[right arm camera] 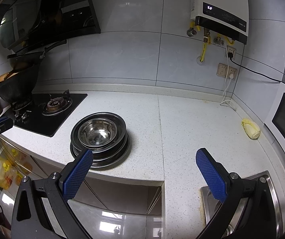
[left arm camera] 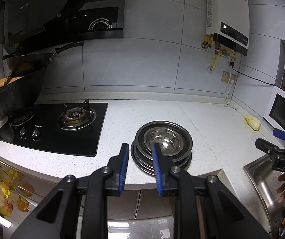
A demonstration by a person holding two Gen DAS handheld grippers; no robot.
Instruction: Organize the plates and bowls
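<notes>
Both grippers hang empty short of the counter's front edge: the left gripper (left arm camera: 140,149) partly spread, the right gripper (right arm camera: 144,159) spread wide. The stacked steel plates and bowl (right arm camera: 99,135) sit near that edge, beside the stove (right arm camera: 50,113). Any further lift likely wants a level rim grip.
</notes>
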